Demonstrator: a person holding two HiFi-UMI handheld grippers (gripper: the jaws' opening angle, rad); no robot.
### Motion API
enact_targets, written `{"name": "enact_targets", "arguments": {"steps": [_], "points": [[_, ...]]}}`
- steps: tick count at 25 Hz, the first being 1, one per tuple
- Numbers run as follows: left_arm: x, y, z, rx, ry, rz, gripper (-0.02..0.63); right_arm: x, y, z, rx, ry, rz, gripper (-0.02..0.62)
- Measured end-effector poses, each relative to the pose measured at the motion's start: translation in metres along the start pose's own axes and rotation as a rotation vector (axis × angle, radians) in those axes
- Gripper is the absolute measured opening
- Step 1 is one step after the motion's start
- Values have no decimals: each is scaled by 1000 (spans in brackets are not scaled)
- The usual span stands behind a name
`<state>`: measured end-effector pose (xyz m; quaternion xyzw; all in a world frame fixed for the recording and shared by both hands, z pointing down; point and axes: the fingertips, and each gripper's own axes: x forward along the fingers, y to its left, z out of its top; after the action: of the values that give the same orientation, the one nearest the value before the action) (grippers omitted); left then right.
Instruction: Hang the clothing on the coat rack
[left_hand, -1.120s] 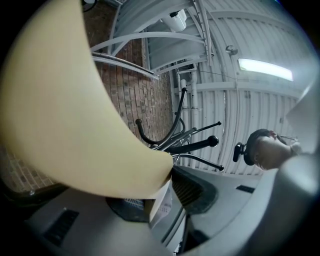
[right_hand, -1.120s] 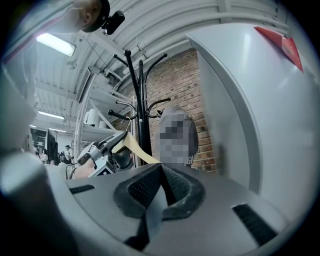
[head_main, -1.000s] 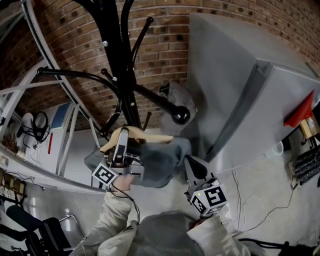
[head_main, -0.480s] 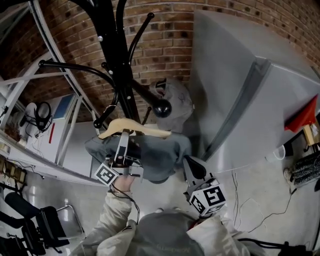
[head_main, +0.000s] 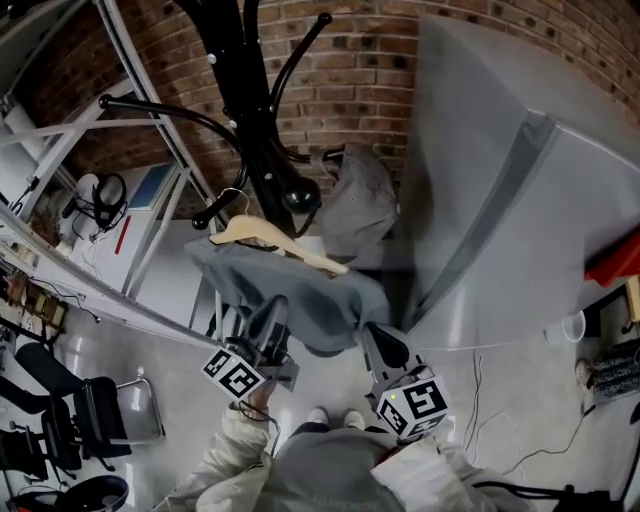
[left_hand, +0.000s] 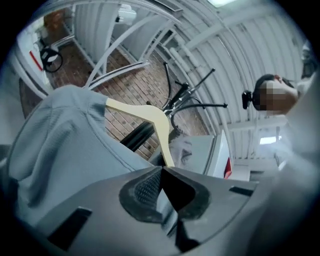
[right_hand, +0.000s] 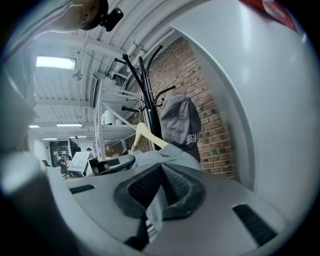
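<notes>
There is one black coat rack (head_main: 245, 90), and all places here are given from it. One wooden hanger (head_main: 290, 248) is just below its lower arms, with the hook reaching up to them. One blue-grey garment (head_main: 300, 290) is draped over this hanger and hangs down in front of the rack's pole. One more grey garment (head_main: 362, 205) hangs on the rack's right side.

There are two grippers. The left gripper (head_main: 272, 312) is below the rack, just under the blue-grey garment. Its jaws have just been closing; now they are fully together and hold nothing. The right gripper (head_main: 372, 333) is below the rack and to its right, at the lower right edge of the same garment. Its jaws are together too, and I cannot make out any cloth between the pads.

A red brick wall (head_main: 350, 80) is directly behind the rack. A large grey cabinet (head_main: 520, 180) is to its right and a white metal frame (head_main: 150, 130) to its left. The floor (head_main: 520, 400) under the rack is pale and smooth, with thin cables (head_main: 480, 390) on it. One black chair (head_main: 90, 420) is far to the lower left.
</notes>
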<state>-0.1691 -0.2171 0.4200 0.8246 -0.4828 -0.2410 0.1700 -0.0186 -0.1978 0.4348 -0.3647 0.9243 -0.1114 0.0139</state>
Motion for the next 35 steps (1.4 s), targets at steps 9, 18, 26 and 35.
{"name": "enact_targets", "arguments": {"steps": [9, 18, 26, 35], "points": [[-33, -29, -24, 284, 146, 95, 8, -3, 20, -8, 7, -1, 45, 25], [-67, -34, -21, 435, 225, 78, 8, 5, 65, -11, -8, -15, 16, 25], [-120, -17, -5, 495, 239, 38, 8, 17, 129, -18, -36, -20, -37, 25], [-198, -16, 23, 496, 284, 8, 8, 12, 220, -38, -72, -36, -127, 23]]}}
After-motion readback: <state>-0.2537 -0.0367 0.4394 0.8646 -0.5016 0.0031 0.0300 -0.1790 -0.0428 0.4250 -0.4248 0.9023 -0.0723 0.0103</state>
